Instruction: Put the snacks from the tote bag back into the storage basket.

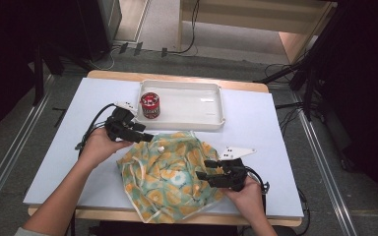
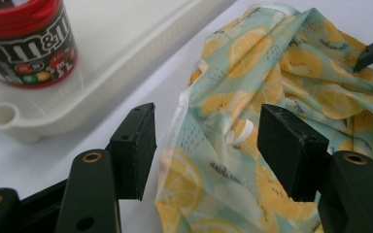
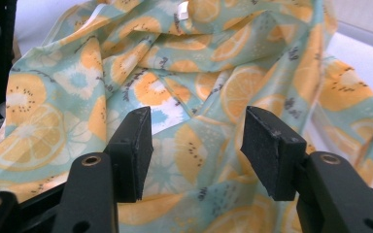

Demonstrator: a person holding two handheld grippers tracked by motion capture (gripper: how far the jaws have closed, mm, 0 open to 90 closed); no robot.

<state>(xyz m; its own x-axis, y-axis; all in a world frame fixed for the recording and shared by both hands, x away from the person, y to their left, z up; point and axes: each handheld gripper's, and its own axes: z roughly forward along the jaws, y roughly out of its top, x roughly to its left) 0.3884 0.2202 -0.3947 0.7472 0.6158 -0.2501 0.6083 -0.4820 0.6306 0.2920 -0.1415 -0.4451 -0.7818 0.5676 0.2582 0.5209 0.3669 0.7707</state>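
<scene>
Two grippers work at a crumpled cloth (image 1: 170, 177) printed with orange slices on pale green, which lies bunched on the white counter (image 1: 59, 147) just on the person's side of a white tray (image 1: 197, 105). The left gripper (image 1: 145, 137) sits at the cloth's edge nearest the tray, close to the tray's front left corner. In the left gripper view its jaws stand well apart, with a raised fold of the cloth (image 2: 252, 121) between them; neither pad presses on the fabric. The right gripper (image 1: 202, 175) is at the cloth's side farthest from the tray. In the right gripper view its jaws are spread wide above the cloth (image 3: 199, 97), with the fabric lying loose below and between them and nothing clamped. A red-lidded M&M's tub (image 1: 149, 105) stands upright in the tray's left end, apart from the cloth; in the left gripper view the tub (image 2: 26, 43) shows its brown label.
</scene>
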